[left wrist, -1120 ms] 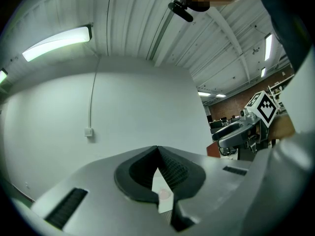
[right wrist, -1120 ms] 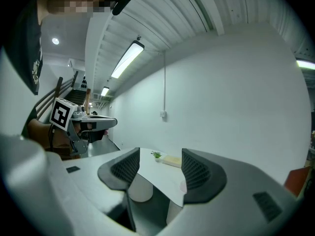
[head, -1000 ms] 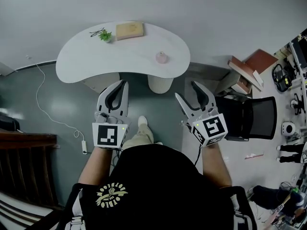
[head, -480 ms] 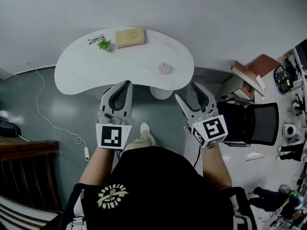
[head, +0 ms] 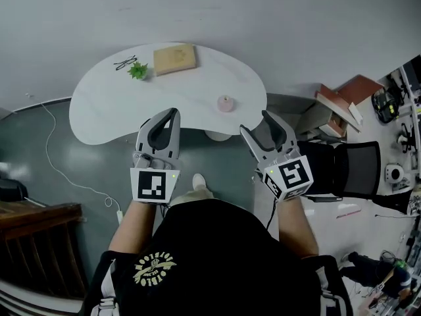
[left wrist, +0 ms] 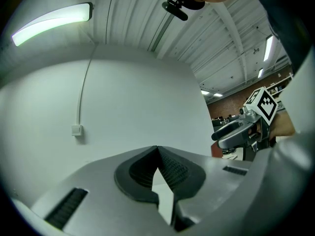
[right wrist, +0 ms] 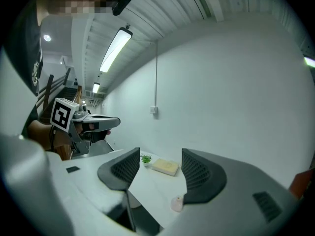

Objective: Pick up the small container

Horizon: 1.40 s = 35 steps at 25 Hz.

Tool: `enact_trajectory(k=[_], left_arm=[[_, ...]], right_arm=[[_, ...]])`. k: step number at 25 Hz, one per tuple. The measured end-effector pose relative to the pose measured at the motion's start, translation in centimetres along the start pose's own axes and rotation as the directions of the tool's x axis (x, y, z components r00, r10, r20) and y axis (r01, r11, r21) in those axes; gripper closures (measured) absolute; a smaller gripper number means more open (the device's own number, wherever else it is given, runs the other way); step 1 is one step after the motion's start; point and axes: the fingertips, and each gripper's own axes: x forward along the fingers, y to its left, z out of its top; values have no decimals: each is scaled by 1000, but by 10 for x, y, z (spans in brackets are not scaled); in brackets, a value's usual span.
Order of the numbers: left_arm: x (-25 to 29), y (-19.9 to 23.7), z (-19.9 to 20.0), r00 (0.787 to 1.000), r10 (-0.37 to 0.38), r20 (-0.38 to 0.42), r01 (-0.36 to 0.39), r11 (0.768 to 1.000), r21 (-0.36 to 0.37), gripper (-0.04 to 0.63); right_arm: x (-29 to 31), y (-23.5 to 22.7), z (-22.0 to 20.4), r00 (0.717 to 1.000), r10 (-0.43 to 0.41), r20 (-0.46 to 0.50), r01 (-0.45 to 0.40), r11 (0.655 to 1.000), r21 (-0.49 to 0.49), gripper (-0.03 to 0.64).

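White tabletop carries the small container near its front edge, ahead and slightly inward of the right tongs, which gape empty. The left tongs, closed on nothing, sit farther off.

I see bare tabletop all round the small container, near the table's front edge, right of centre. The plant, glasses and tan box sit upper left, well apart from it. From my right gripper, jaws apart, the path up to it lies open. An office chair crowds the frame's right.
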Motion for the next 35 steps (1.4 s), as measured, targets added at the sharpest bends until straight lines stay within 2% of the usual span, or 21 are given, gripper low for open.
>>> enact_trajectory(k=[5, 16, 26, 35], left_arm=[[26, 19, -5, 999, -32, 4, 32, 999, -1, 588], [61, 72, -12, 998, -53, 24, 53, 998, -19, 588], [88, 53, -35, 992, -124, -6, 123, 991, -44, 587], [121, 41, -51, 994, -99, -36, 98, 994, -44, 588]], right_arm=[[30, -9, 11, 1000, -16, -2, 16, 1000, -6, 360], [88, -19, 23, 999, -49, -16, 49, 999, -15, 360], [91, -29, 6, 997, -59, -58, 58, 998, -20, 360], [111, -62, -44, 992, -22, -126, 21, 1000, -9, 360]])
